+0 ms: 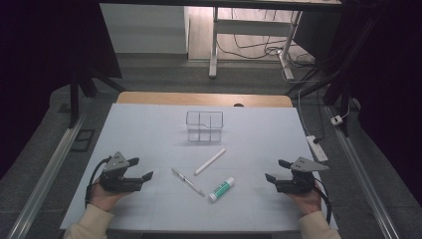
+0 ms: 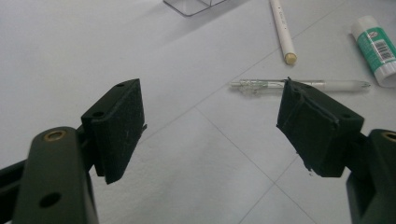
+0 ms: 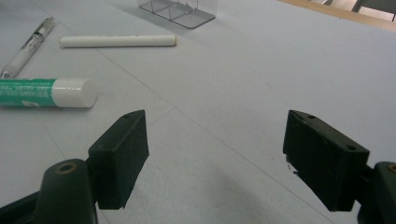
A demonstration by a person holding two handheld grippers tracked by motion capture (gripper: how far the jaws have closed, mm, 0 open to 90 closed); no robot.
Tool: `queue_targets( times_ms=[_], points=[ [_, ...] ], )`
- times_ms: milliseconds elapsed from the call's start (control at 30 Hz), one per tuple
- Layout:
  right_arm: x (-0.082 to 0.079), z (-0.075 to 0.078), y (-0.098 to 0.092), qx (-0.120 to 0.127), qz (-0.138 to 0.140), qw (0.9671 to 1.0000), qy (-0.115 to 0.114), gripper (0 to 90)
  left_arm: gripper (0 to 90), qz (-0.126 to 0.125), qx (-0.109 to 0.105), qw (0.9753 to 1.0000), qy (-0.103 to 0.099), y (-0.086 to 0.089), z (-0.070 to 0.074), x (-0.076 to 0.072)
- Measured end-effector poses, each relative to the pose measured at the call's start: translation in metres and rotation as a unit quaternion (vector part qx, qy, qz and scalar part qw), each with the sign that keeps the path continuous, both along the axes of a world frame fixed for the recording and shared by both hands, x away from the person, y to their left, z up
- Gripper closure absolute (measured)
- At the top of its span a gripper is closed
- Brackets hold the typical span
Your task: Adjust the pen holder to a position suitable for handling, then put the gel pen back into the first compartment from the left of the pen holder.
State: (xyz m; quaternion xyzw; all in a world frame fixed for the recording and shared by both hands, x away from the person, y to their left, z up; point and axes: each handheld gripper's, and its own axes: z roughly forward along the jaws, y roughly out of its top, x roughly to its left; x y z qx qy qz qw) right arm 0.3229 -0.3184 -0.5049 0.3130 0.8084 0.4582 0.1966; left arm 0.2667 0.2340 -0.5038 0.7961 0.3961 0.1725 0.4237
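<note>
- Pale grey covers the table (image 1: 149, 129), and on it I see three small items lying flat in the middle, between my two grippers.
- The clear pen (image 1: 188, 181) lies closest to my left gripper (image 1: 141, 169), slanting away toward the near edge; in the left gripper view the same pen (image 2: 299, 85) sits just past the tip of one jaw, apart from it.
- A white marker (image 1: 210, 161) lies just beyond the pen, angled toward the far right, not touching it.
- The glue stick (image 1: 221, 189), white with a green label, rests just to the right of the pen's near end; from the right gripper view the glue stick (image 3: 46, 92) lies off to the left with its white cap toward the camera.
- A clear plastic organiser (image 1: 204, 126) with compartments stands farther back, at the centre of the table, well apart from both grippers.
- My left gripper has its jaws spread wide with nothing between them, low over the table.
- My right gripper (image 1: 275, 170) is likewise spread wide and empty, held at the right side of the table, with its jaws pointing toward the items.
</note>
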Motion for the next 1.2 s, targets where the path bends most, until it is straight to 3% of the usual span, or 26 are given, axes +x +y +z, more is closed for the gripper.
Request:
queue_targets(
  times_ms=[433,733,933,1200],
  points=[
    [0.000,-0.001,0.006,-0.017,0.009,0.9998,0.004,22.4,23.7,-0.025,0.007,0.9997,-0.002,-0.002,0.004,0.000],
    [-0.001,0.000,0.005,-0.015,0.006,0.9999,0.003,22.5,23.3,-0.046,0.008,0.9989,-0.006,-0.007,0.019,-0.002],
    [0.000,-0.001,0.005,-0.017,0.004,0.9999,0.004,22.6,23.4,-0.068,0.015,0.9975,-0.007,-0.016,0.026,0.004],
    [0.002,-0.001,0.005,-0.015,0.003,0.9999,0.008,22.9,24.7,-0.105,0.033,0.9939,-0.009,-0.030,0.032,0.013]
  ],
)
